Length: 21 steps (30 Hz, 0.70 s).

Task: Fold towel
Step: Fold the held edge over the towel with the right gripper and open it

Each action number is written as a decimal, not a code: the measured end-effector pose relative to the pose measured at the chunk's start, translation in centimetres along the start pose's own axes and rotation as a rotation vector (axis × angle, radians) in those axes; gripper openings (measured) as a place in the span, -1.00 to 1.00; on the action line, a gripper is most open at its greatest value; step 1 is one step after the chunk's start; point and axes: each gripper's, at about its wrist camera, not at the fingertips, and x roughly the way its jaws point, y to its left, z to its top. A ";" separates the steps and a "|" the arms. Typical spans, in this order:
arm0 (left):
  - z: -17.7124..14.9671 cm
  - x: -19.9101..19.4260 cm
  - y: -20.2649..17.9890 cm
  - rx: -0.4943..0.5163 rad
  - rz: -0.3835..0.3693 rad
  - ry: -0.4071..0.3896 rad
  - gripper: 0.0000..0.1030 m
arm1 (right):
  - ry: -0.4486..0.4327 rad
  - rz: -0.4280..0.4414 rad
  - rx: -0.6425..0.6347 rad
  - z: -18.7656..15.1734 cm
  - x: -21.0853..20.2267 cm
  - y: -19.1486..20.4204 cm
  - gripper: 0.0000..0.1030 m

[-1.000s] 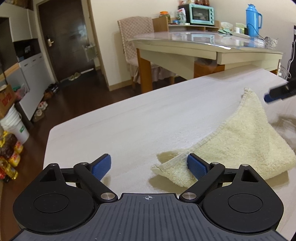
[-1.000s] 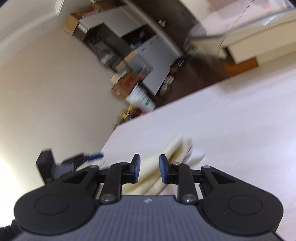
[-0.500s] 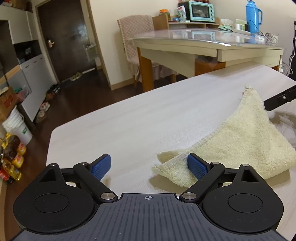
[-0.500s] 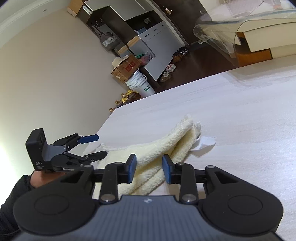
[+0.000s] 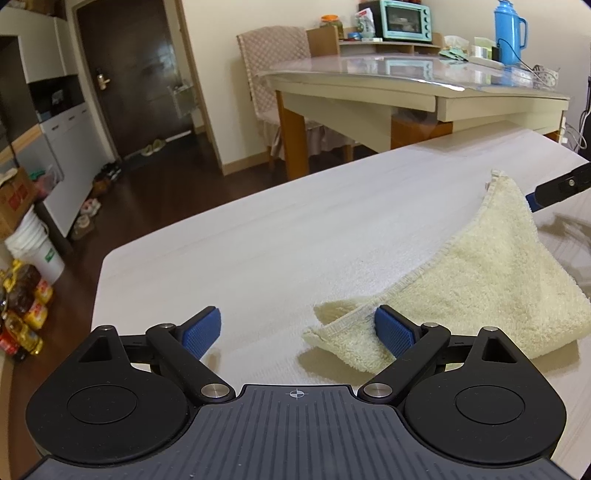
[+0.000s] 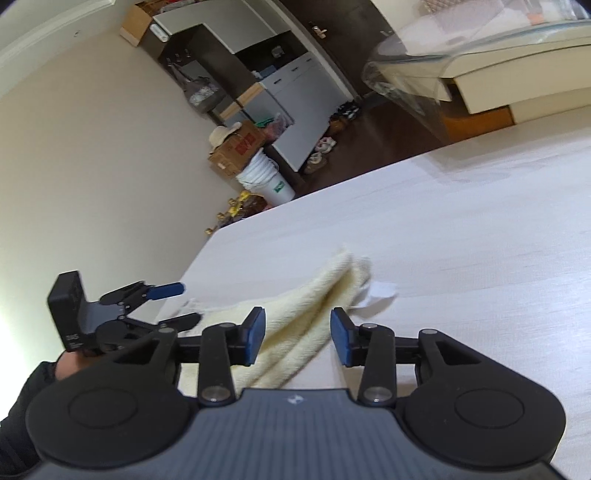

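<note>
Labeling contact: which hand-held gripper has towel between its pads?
The right hand-held gripper: the towel runs between its opening pads, unpinched. The left hand-held gripper stands wide open, towel corner just beside one pad.

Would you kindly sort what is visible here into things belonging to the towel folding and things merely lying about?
Job: towel; left gripper, wide open; right gripper, jaws opening with the towel between them.

Lying about: toaster oven; blue flask; white bucket; cardboard box.

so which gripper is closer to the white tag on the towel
Right. The right gripper hangs over the towel end where the white tag sticks out, jaws opening. The left gripper sits at the towel's opposite corner, away from the tag.
</note>
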 end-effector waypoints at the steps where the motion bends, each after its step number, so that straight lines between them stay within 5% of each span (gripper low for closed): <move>1: 0.0 0.0 0.0 0.002 0.001 0.000 0.84 | 0.003 -0.007 -0.009 0.2 0.2 0.1 -0.15; 13: 0.1 0.3 -0.2 0.016 0.031 -0.010 0.96 | 0.063 -0.105 -0.181 2.1 3.2 1.1 -0.13; 21: 0.2 0.9 0.2 -0.013 0.046 -0.009 1.00 | 0.068 -0.274 -0.528 0.1 3.2 4.9 -0.01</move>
